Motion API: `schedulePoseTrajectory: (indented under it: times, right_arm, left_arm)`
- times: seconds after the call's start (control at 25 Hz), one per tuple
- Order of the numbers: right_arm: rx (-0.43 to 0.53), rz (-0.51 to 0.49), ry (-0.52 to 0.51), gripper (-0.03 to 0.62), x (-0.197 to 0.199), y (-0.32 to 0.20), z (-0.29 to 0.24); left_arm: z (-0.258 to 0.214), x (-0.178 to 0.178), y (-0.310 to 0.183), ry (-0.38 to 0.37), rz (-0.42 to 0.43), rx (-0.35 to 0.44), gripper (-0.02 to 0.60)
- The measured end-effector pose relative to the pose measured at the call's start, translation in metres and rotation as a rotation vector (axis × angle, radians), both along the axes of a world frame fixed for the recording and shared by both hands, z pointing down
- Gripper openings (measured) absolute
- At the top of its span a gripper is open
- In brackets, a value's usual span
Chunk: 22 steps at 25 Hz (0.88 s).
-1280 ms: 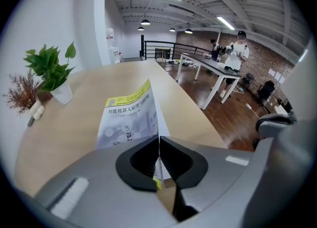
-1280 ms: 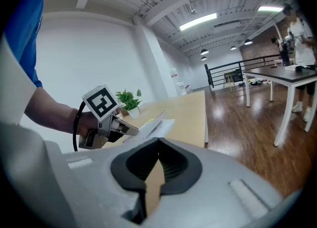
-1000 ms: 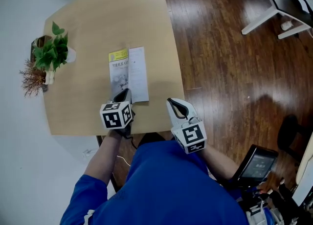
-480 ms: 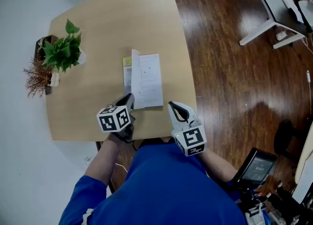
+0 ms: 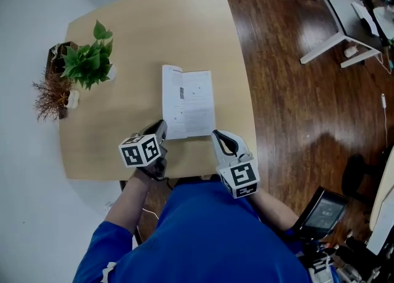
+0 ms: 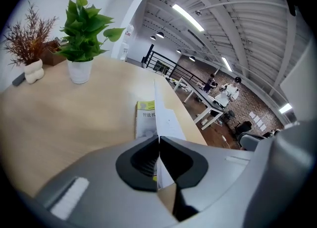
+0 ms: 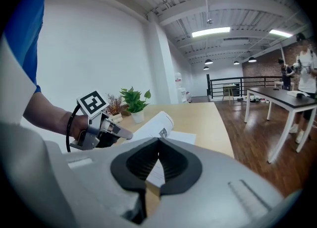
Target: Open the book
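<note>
The book (image 5: 191, 100) lies near the middle of the pale wooden surface (image 5: 135, 35), towards its lower edge in the head view, showing white pages from above. The left gripper (image 5: 161, 127) sits at the book's lower left corner with its jaws pressed together on a white leaf (image 6: 166, 118). In the left gripper view this leaf stands up on edge from between the jaws, and the yellow-topped cover (image 6: 145, 119) lies flat just to its left. In the right gripper view the same leaf curls upward in an arc above the pages under it.

The right gripper (image 5: 219, 135) hangs just below the book's lower right corner, at the surface's edge. Its jaws meet at the tips with nothing held between them.

At the upper left of the head view, a green potted plant (image 5: 89, 63) and a reddish dried plant (image 5: 49, 94) stand at the surface's left edge, well apart from the book. Dark wooden floor (image 5: 289, 109) fills the right side.
</note>
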State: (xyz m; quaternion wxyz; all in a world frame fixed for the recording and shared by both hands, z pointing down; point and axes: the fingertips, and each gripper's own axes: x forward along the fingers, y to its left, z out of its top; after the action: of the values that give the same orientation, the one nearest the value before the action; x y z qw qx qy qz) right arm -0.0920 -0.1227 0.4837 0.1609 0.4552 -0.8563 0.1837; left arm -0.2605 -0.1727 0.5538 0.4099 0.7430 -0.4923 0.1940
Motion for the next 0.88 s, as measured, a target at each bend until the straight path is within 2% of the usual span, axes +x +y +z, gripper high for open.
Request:
schedulePoseTrajectory:
  times: [0.88]
  right_arm:
    - [0.033, -0.002, 0.053, 0.003, -0.050, 0.003, -0.006]
  left_arm:
    - [0.016, -0.093, 0.006, -0.023, -0.068, -0.001, 0.018]
